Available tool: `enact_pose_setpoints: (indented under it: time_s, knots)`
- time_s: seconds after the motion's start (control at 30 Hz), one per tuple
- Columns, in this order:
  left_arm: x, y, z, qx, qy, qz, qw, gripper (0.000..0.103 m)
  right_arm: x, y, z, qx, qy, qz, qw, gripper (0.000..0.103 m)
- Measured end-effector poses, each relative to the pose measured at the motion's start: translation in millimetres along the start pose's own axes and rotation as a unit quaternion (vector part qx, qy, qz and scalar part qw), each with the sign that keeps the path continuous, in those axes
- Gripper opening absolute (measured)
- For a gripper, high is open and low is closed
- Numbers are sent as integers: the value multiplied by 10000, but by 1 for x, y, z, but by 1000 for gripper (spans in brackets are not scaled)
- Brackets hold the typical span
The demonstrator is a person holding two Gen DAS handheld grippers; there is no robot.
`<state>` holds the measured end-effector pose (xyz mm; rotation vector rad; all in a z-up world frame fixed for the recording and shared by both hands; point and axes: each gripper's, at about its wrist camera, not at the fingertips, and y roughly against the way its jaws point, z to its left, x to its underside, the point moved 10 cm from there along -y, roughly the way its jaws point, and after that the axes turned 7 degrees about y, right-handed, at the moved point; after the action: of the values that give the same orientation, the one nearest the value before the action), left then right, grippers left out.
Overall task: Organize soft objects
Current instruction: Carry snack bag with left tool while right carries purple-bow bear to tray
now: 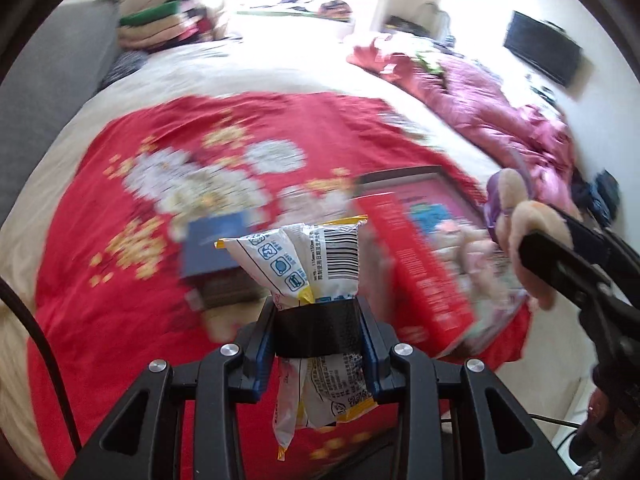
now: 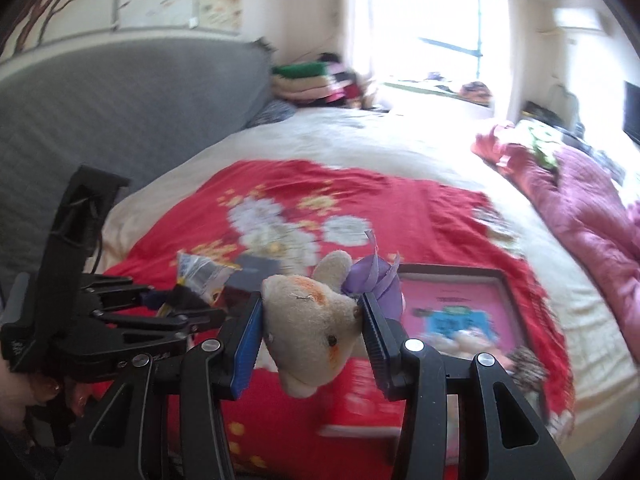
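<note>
White-and-yellow plastic tissue packet [image 1: 304, 264]: pinched at its waist by the left gripper [image 1: 318, 320], jaws shut on it, ends flaring above and below; held off the bed, probably for carrying to a sorting spot.

Beige plush toy [image 2: 312, 332] with purple ribbon: squeezed at the head between the right gripper [image 2: 314, 332] jaws, likewise lifted.

Red box with pink tray [image 2: 456, 312]: on the red blanket [image 1: 240, 128], just beyond both tools; plausibly the collecting place.

Blue booklet [image 1: 212, 244]: flat on blanket, blurred.

Pink quilt [image 2: 580, 220]: bunched at the bed's far right.

Folded clothes [image 2: 304, 80]: stacked by the window.
</note>
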<state>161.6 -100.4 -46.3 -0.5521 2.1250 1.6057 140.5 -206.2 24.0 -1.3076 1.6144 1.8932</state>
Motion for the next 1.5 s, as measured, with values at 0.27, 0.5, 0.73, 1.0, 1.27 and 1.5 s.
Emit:
enact_pose_setpoints:
  time_s: [0.27, 0.5, 0.73, 1.0, 1.27, 1.5]
  knots:
    - [-6, -42, -127, 606, -756, 368, 9946, 36, 35, 48, -123, 899, -855, -121, 9922, 49]
    - [6, -90, -195, 874, -1128, 816, 9864, 36, 80, 49, -187, 1145, -1115, 110, 9871, 49]
    - [16, -127, -223, 774, -1402, 1087, 9811, 36, 119, 20, -212, 1017, -1214, 446, 9864, 49]
    - [15, -161, -220, 694, -1387, 1355, 9786, 37, 134, -19, -211, 791, -957, 679, 9899, 49]
    - [12, -173, -222, 675, -1446, 1435, 9767, 37, 157, -57, -213, 617, -936, 947, 9892, 52]
    - [11, -173, -222, 704, -1432, 1431, 9768, 40, 162, -64, -206, 471, -989, 1039, 9885, 55]
